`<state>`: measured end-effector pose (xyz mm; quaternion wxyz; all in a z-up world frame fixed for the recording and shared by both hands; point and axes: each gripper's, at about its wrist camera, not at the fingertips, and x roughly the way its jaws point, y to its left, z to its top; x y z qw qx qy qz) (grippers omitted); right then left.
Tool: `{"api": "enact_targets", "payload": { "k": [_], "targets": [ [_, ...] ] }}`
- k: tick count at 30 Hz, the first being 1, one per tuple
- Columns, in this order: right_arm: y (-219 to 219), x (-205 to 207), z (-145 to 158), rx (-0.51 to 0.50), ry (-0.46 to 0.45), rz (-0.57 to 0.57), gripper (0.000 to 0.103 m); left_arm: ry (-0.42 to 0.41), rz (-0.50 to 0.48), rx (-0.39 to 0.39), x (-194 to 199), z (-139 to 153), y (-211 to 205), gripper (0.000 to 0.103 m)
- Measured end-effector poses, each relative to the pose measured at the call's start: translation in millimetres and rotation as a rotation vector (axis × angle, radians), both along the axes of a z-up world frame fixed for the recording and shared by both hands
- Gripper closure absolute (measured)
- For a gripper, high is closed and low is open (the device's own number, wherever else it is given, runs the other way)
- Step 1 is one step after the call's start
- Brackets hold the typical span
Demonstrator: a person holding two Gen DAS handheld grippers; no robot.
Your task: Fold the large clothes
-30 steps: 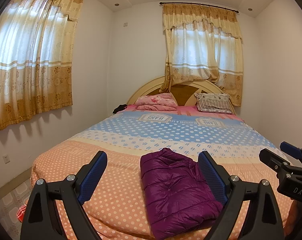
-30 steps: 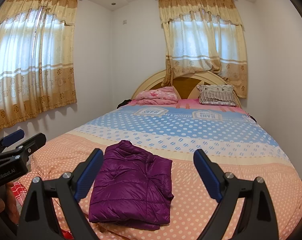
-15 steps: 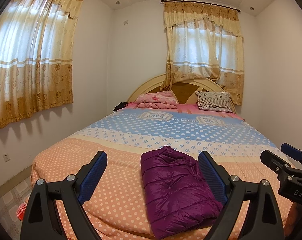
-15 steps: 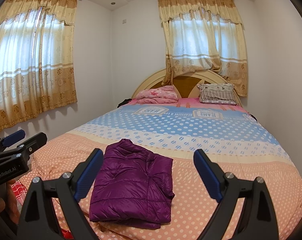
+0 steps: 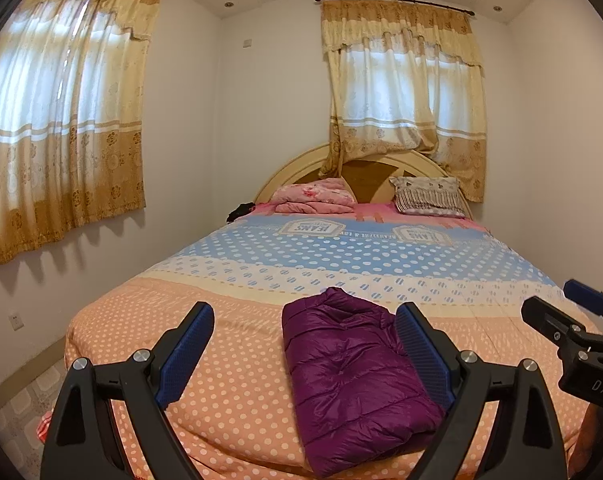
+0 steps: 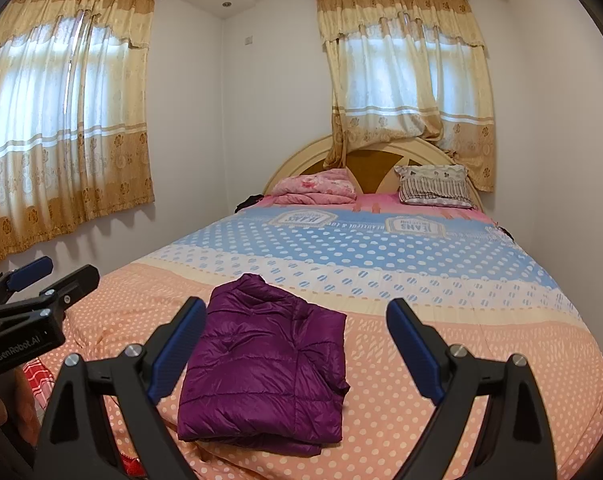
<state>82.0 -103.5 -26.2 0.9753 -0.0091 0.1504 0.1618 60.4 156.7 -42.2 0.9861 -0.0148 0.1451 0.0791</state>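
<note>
Near the foot of the bed, on its orange polka-dot cover, lies a folded purple puffer jacket, clear of both tools. Held back above the bed edge: left gripper with jaws spread wide and empty, right gripper likewise wide apart, gripping nothing. Farther up, by the headboard, a pink blanket and a striped pillow.

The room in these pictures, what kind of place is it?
Most likely a bedroom in a home. A wide bed with a curved headboard and a pillow fills it, curtains hang over the windows, and a folded purple jacket lies on the bed.
</note>
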Motion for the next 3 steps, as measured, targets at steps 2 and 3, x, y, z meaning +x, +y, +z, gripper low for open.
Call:
{"api": "enact_targets", "payload": {
  "k": [2, 3],
  "targets": [
    [0.8, -0.7, -2.5, -0.001, 0.002, 0.003, 0.009, 0.006, -0.010, 0.002, 0.8, -1.7, -2.3, 0.011],
    [1.6, -2.3, -3.2, -0.002, 0.002, 0.003, 0.009, 0.010, -0.007, 0.001, 1.3, -2.0, -3.1, 0.011]
  ]
}}
